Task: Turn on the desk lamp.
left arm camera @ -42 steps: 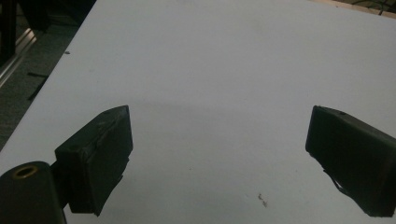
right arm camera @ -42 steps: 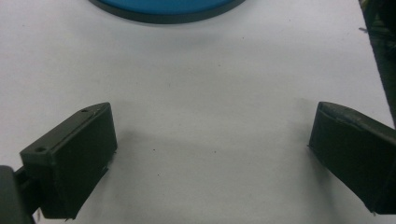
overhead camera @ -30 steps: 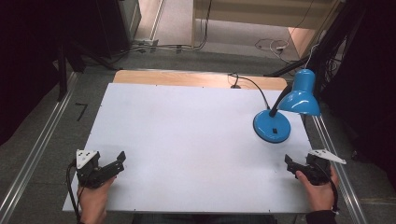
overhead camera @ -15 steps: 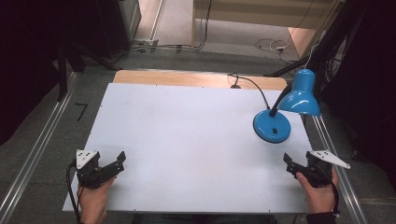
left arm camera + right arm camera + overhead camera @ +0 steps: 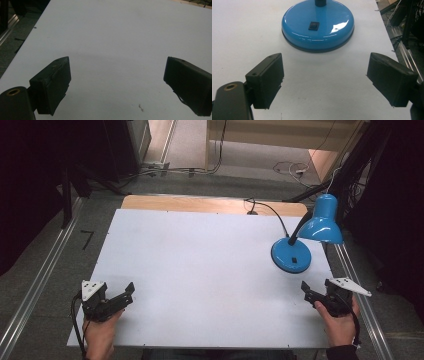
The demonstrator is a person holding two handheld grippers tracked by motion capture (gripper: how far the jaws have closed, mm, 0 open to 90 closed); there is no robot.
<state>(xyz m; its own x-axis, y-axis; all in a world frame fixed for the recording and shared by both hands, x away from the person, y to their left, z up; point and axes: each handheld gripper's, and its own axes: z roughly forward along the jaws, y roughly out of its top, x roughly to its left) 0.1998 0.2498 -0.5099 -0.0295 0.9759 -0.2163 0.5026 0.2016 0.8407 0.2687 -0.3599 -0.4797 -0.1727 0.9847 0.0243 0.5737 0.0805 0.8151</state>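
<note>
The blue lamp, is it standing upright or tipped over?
Upright: the blue lamp has its round base flat on the white table, neck rising to the shade.

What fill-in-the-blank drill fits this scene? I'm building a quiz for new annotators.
1. The lamp on the white table is coloured ____.
2. The jaws of the right tongs stand ____, holding nothing.
3. The black switch sits on the lamp's round ____.
4. The lamp stands nearer the ____ tongs than the left tongs.

Missing words: blue; open; base; right
</note>
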